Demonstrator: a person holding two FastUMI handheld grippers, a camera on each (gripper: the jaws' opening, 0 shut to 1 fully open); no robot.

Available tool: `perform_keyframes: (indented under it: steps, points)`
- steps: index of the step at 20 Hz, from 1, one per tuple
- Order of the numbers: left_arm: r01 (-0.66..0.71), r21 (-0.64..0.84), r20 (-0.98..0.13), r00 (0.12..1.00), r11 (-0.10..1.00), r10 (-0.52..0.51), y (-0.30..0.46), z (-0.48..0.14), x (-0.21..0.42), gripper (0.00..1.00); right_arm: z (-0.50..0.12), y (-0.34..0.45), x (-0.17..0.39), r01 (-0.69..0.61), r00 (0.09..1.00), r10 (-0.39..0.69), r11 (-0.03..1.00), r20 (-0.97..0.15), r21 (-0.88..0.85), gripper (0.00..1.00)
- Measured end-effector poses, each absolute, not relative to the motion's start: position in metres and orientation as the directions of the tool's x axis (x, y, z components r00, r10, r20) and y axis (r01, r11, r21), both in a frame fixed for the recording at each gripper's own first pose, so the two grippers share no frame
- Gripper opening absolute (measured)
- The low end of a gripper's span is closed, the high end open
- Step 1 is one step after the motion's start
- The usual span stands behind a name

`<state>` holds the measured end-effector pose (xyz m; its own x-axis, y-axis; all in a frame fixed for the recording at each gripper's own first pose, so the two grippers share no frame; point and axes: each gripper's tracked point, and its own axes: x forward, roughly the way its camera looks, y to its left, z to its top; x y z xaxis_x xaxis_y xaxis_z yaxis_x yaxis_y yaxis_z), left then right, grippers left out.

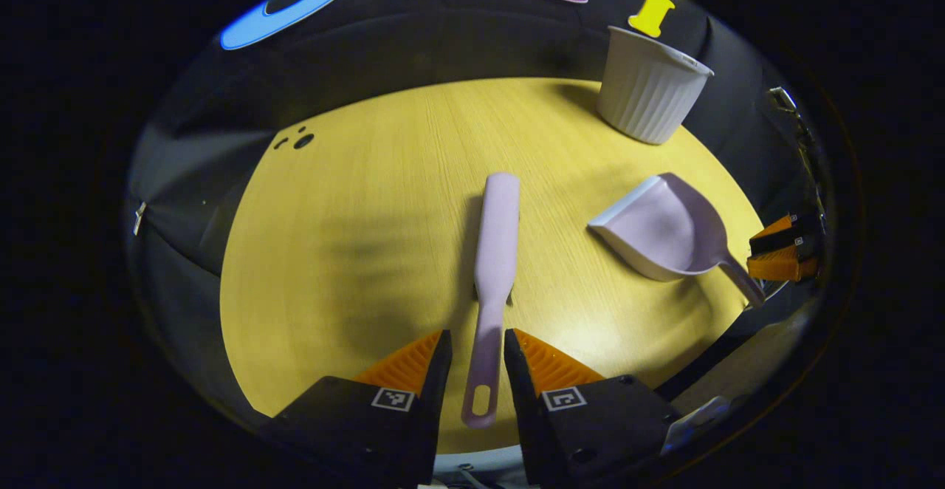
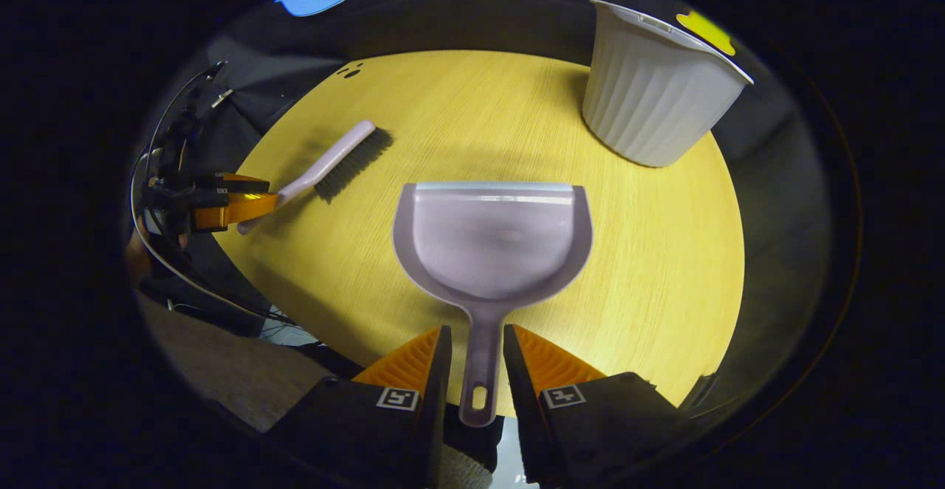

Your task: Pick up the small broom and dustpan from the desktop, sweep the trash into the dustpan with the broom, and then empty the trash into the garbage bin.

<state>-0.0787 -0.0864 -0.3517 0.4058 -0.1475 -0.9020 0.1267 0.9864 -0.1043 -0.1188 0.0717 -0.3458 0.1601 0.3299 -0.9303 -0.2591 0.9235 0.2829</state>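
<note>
My left gripper [image 1: 476, 337] is shut on the thin handle of the lilac broom [image 1: 496, 252], which points away from me over the yellow round desktop [image 1: 354, 252]. In the right gripper view the broom [image 2: 336, 160] has its dark bristles facing down, with the left gripper [image 2: 236, 204] at its handle end. My right gripper [image 2: 476, 334] is shut on the handle of the lilac dustpan [image 2: 491, 241], whose mouth faces away from me. The dustpan [image 1: 664, 230] looks tilted in the left gripper view, with the right gripper [image 1: 782, 256] at its handle. A few small dark trash bits [image 1: 299, 139] lie near the far left edge.
A white ribbed garbage bin [image 2: 657, 97] stands open at the far right of the desktop [image 2: 664, 267]; the bin [image 1: 650, 86] sits beyond the dustpan. Cables [image 2: 170, 142] hang behind the left gripper. Floor [image 2: 236, 371] lies below the table's near edge.
</note>
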Motion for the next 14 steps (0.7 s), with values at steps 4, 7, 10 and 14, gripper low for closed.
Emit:
perform_keyframes:
  steps: [4,7,10,14]
  points:
    - [0.137,-0.103,-0.823,0.544,0.985,-0.162,-0.097,-0.297,-0.043,0.48,-0.305,0.078,-0.078,-0.254,0.304,0.365,0.921,-0.88,0.295,0.46]
    - [0.143,-0.121,-0.739,0.648,0.982,-0.185,-0.104,-0.256,-0.012,0.48,-0.282,0.072,-0.041,-0.243,0.438,0.368,0.927,-0.82,0.286,0.46]
    - [0.161,-0.119,-0.639,0.742,0.98,-0.2,-0.109,-0.211,0.012,0.48,-0.258,0.062,-0.011,-0.237,0.551,0.351,0.936,-0.758,0.261,0.46]
    - [0.193,-0.131,-0.5,0.834,0.972,-0.233,-0.123,-0.154,0.035,0.48,-0.221,0.049,0.023,-0.235,0.7,0.306,0.952,-0.646,0.196,0.46]
